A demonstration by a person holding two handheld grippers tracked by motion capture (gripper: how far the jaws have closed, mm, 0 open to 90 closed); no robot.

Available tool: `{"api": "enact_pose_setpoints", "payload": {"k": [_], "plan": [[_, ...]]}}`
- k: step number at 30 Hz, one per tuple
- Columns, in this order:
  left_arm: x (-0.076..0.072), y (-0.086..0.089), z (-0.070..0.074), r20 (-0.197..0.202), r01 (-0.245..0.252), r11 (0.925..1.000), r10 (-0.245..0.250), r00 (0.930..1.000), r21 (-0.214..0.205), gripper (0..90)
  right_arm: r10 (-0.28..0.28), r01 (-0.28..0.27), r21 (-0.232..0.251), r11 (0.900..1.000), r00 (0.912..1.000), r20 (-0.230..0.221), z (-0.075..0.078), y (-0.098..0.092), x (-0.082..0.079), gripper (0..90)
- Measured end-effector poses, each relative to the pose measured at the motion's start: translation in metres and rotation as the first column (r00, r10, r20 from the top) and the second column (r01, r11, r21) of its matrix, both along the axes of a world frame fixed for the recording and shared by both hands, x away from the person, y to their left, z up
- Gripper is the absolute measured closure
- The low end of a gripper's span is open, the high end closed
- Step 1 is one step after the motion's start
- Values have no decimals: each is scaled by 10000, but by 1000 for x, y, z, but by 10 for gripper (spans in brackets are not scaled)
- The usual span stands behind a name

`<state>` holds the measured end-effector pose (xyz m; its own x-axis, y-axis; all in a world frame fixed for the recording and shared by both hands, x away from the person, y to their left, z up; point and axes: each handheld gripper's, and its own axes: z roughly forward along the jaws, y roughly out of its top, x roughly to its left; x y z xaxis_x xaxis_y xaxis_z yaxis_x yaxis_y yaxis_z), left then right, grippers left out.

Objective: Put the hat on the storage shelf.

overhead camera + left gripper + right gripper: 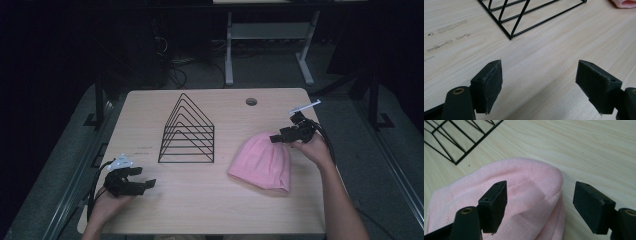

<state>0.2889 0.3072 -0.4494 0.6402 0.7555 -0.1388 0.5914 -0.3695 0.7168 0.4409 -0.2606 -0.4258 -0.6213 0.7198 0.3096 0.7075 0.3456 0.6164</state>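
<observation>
Left gripper (142, 182): held in the person's left hand (111, 202) above the near-left part of the table (210, 210). Jaws stand wide apart with nothing between them. In the left gripper view the gripper (539, 83) looks over bare wood toward the near corner of the rack (524, 15).

Wire rack (187, 132): black, triangular dividers in a row, standing upright at the middle of the table, left of the hat and apart from it.

Pink knit hat (262, 162): lies flat on the table right of centre, rounded crown toward the far side, open hem toward the person.

Right gripper (276, 138): held in the person's right hand (315, 147) at the far-right edge of the hat. Jaws are wide apart and grip nothing. In the right gripper view the gripper (540, 203) hangs just above the hat (524, 202), one jaw over the fabric and the other over bare wood.

Table hole (251, 101): round opening near the far edge.
</observation>
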Motion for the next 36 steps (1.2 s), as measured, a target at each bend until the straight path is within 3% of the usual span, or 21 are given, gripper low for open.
{"api": "enact_pose_setpoints", "payload": {"k": [5,8,14,23,30,36], "plan": [[1,-1,-1,-29,-92,9999,91,10000,-111,211,-9,10,40,10000,9998,-174,-6,3,8,329],[1,-2,-1,-18,32,10000,-32,10000,-15,211,120,-128,-291,9995,9995,-292,-11,9,15,362],[1,-1,-1,-24,-51,9999,51,10000,-137,211,217,-238,-447,9987,9987,-468,-15,14,21,431],[1,2,-1,31,-4,10000,4,10000,-70,211,-48,34,-160,9999,9962,-875,-27,13,27,550],[1,3,-1,-3,-24,10000,24,10000,16,211,168,-183,-132,9997,9944,-1043,-34,14,28,620],[1,3,-1,-36,-56,10000,56,10000,7,211,209,-192,171,9997,9939,-1081,-38,13,27,715]]}}
